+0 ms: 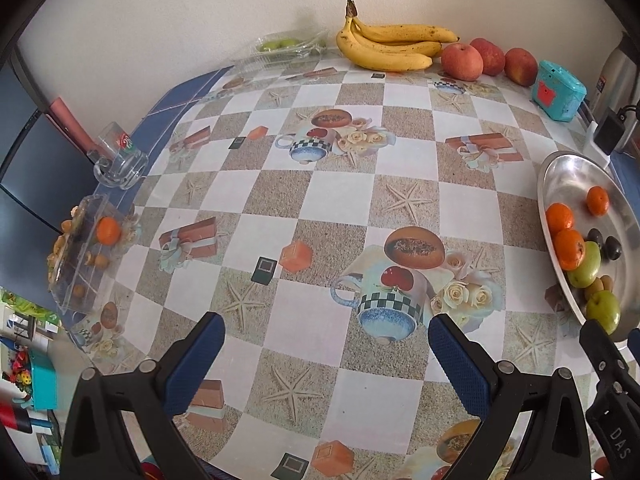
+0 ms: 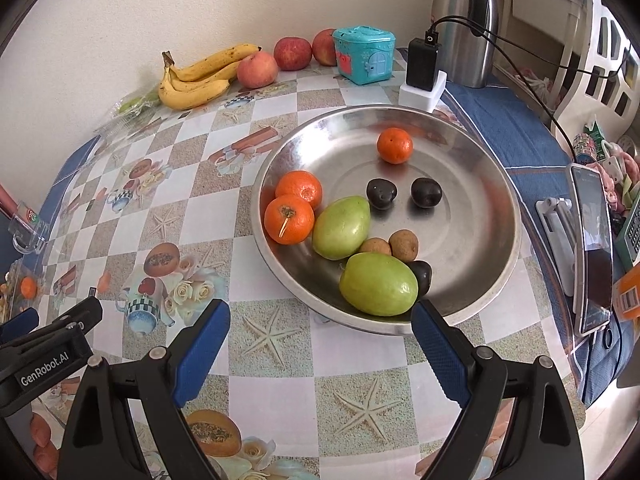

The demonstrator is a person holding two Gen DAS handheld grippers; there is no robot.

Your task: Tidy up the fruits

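A steel bowl [image 2: 488,216] holds three tangerines [image 2: 289,219], two green fruits [image 2: 378,284], dark plums [image 2: 381,193] and small brown fruits [image 2: 404,245]. My right gripper [image 2: 320,326] stands open just before the bowl's near rim, nothing between its fingers. My left gripper [image 1: 326,340] is open and empty over the patterned tablecloth, with the bowl [image 1: 568,172] at its right. Bananas [image 1: 390,46] and three apples [image 1: 462,62] lie along the back wall. Another tangerine [image 1: 108,230] sits by a clear plastic box [image 1: 78,256] at the table's left edge.
A teal toy box [image 2: 364,54], a black charger on a white stand [image 2: 422,74] and a steel flask [image 2: 466,20] stand behind the bowl. A phone on a stand [image 2: 592,248] is at the right. A glass mug [image 1: 118,156] and a clear pack of green fruit [image 1: 280,46] sit far left.
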